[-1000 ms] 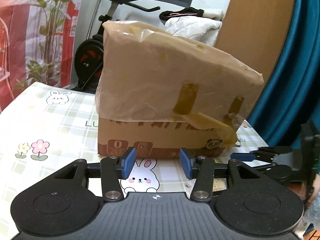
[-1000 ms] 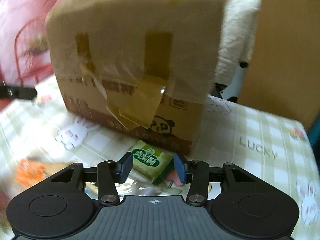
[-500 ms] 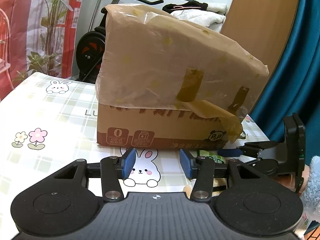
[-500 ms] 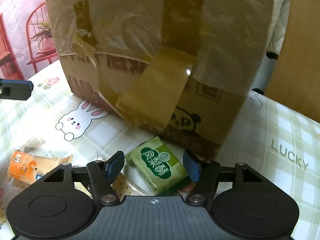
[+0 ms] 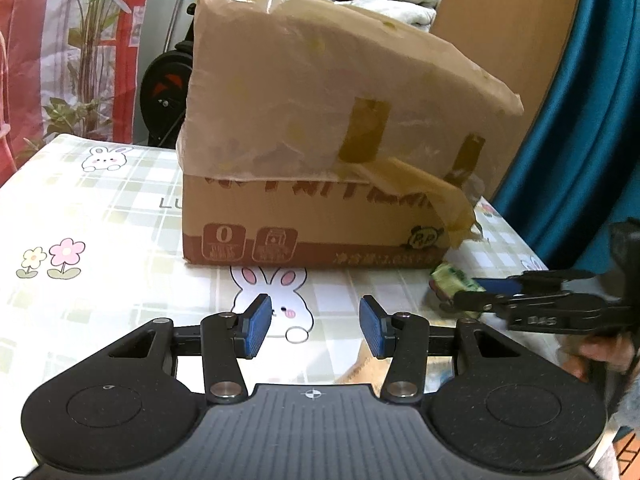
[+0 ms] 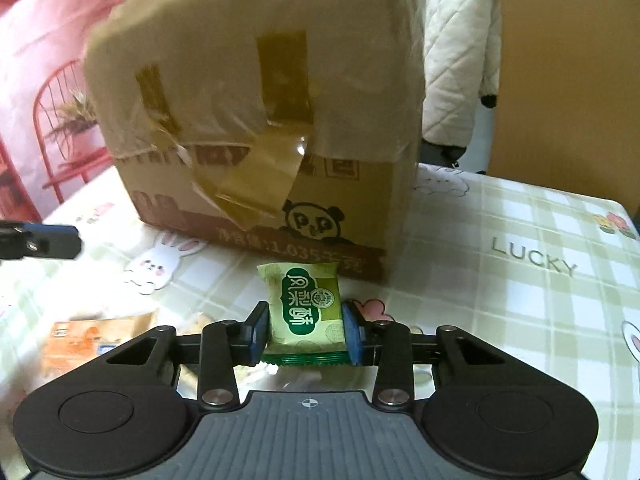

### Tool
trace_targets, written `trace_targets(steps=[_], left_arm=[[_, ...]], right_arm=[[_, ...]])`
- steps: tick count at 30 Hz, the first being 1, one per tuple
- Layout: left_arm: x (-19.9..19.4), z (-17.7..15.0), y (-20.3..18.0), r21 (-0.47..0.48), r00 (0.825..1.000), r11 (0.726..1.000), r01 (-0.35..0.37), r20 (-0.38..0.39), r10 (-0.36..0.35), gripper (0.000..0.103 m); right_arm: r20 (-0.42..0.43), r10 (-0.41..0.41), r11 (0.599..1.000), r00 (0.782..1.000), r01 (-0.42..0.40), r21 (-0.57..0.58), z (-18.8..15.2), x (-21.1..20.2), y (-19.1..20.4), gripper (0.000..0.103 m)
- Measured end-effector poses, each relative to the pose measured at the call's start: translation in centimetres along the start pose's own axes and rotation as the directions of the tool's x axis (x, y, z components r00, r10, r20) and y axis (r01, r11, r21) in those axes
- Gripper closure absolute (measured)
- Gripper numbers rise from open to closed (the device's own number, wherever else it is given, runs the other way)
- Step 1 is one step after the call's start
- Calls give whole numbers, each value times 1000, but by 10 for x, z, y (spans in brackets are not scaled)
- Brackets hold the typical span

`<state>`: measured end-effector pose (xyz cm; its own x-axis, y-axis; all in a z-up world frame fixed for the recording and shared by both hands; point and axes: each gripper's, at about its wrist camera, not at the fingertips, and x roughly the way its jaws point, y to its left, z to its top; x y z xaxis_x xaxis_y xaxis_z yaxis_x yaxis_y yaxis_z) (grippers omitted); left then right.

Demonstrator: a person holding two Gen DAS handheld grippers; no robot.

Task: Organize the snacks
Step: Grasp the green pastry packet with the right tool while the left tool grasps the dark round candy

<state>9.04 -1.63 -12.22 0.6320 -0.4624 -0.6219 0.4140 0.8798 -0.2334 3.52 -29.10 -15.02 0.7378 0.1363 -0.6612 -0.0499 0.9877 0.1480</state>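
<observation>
A green snack packet (image 6: 306, 308) sits between the blue pads of my right gripper (image 6: 306, 334). The jaws are closing and both pads press on the packet's sides. It is just in front of the tall cardboard box (image 6: 256, 120), which is wrapped in plastic and brown tape. In the left wrist view the right gripper (image 5: 472, 292) holds the same packet (image 5: 452, 282) by the box's (image 5: 320, 140) right corner. My left gripper (image 5: 316, 326) stands open over a bunny print with nothing between its pads. An orange snack packet (image 6: 92, 340) lies to the left on the tablecloth.
The checked tablecloth (image 6: 520, 300) with bunnies and "LUCKY" covers the table. A tan packet (image 5: 368, 364) peeks out under my left gripper. Behind the table are an exercise bike (image 5: 168, 80), a white quilted jacket (image 6: 460, 60) and a blue curtain (image 5: 580, 120).
My right gripper's jaws stood wide around the green packet half a second ago and have now closed on its sides. The left gripper has hardly moved.
</observation>
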Motion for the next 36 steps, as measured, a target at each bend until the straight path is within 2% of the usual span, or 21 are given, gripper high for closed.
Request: trace_targets(steps=[9, 13, 17, 21, 26, 33, 36], left_arm=[[-4, -21, -16, 28, 998, 999, 41, -38, -40, 52], [-11, -32, -26, 36, 996, 996, 82, -33, -81, 52], [-13, -40, -39, 57, 986, 985, 163, -51, -161, 53], [1, -50, -47, 49, 966, 970, 237, -116, -231, 53], [17, -55, -39, 27, 971, 981, 193, -151, -187, 53], [28, -45, 0, -40, 990, 996, 85, -111, -89, 54], [30, -37, 20, -110, 994, 993, 52, -90, -62, 53]], right_arm=[[-31, -7, 1000, 999, 7, 1, -31, -41, 13, 68], [-53, -33, 999, 998, 33, -2, -46, -55, 16, 68], [-89, -70, 997, 994, 71, 6, -57, -62, 14, 68], [-118, -63, 997, 991, 67, 29, -66, -62, 20, 68], [-127, -35, 999, 991, 37, 14, -65, -51, 36, 68], [-116, -2, 999, 993, -2, -33, -55, -24, 58, 68], [-99, 8, 999, 995, -11, -37, -48, -14, 64, 68]])
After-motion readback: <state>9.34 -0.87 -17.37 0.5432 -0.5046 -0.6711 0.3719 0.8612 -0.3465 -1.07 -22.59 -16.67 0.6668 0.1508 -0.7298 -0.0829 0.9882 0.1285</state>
